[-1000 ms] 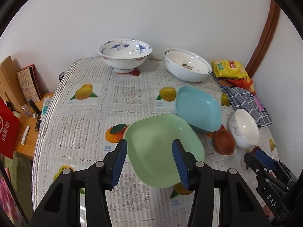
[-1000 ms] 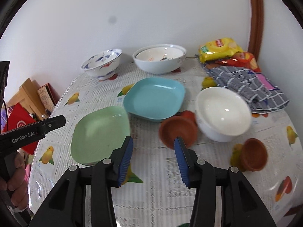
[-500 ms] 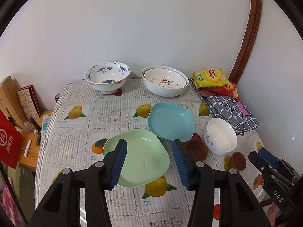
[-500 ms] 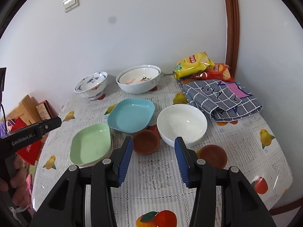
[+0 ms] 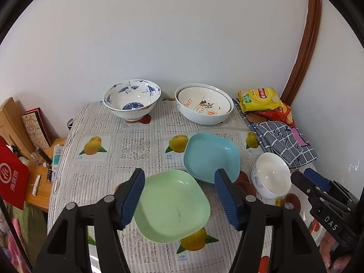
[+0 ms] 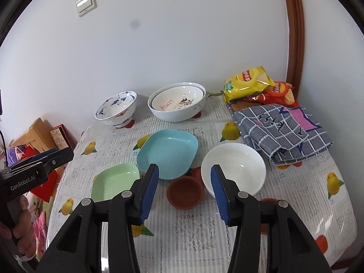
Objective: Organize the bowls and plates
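A green square plate (image 5: 170,204) lies near the table's front, and a blue square plate (image 5: 211,157) lies beside it, overlapping its far corner. A plain white bowl (image 6: 234,170) and a small brown bowl (image 6: 185,192) sit to their right. At the back stand a blue-patterned bowl (image 5: 132,100) and two nested white bowls (image 5: 204,104). My left gripper (image 5: 179,177) hovers above the green plate, its jaws opening with nothing gripped. My right gripper (image 6: 184,170) hangs open above the brown bowl, holding nothing.
Chip bags (image 6: 248,80) and a folded checked cloth (image 6: 282,132) fill the table's back right corner. A low side table with books and a red bag (image 5: 12,177) stands left of the table (image 6: 195,225). A white wall is close behind.
Both grippers have risen and drawn back from the dishes, so more of the table shows. The left jaws stand wider apart than before. No dish has moved.
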`<action>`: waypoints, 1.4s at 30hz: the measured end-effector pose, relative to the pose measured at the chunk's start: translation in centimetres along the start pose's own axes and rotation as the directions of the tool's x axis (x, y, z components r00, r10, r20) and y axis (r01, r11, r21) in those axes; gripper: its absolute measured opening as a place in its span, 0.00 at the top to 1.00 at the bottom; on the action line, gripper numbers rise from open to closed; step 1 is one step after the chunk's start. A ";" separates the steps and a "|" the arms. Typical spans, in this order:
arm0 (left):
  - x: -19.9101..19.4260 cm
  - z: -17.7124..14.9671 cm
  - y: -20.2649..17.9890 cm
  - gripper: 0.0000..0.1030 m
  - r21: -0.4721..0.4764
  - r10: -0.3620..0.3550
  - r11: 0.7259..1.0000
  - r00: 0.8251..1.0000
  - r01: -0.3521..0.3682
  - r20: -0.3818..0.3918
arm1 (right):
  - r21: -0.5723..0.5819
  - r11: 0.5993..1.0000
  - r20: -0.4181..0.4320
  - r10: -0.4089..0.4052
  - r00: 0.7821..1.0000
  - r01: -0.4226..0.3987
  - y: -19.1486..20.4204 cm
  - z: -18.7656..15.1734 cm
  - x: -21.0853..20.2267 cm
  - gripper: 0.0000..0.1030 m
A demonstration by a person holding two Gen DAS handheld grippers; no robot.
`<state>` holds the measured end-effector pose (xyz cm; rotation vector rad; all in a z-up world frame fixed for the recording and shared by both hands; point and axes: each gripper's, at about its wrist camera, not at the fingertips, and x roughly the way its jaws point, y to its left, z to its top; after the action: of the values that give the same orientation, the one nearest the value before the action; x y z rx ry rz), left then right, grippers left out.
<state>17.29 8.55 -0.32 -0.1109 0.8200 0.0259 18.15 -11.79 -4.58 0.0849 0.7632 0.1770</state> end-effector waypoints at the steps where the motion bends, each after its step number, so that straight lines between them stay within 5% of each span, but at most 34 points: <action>1: 0.6 0.1 0.0 0.35 -0.002 0.007 1.000 1.000 -0.007 -0.008 | -0.005 1.000 -0.004 0.004 1.000 -0.004 0.0 0.4 0.6 0.54; 27: 14.6 2.7 1.5 0.33 -0.034 0.026 0.999 0.985 -0.032 -0.170 | -0.099 0.994 -0.200 -0.059 0.978 0.040 -0.7 3.8 17.5 0.54; 42: 20.2 2.9 0.4 0.33 -0.004 0.004 1.000 0.972 -0.005 -0.233 | -0.102 0.994 -0.271 -0.056 0.961 0.029 -0.4 4.1 21.7 0.57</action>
<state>33.18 8.89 -13.12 -0.1178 1.0555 0.0188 36.41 -8.13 -16.40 -0.0501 1.0301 0.1867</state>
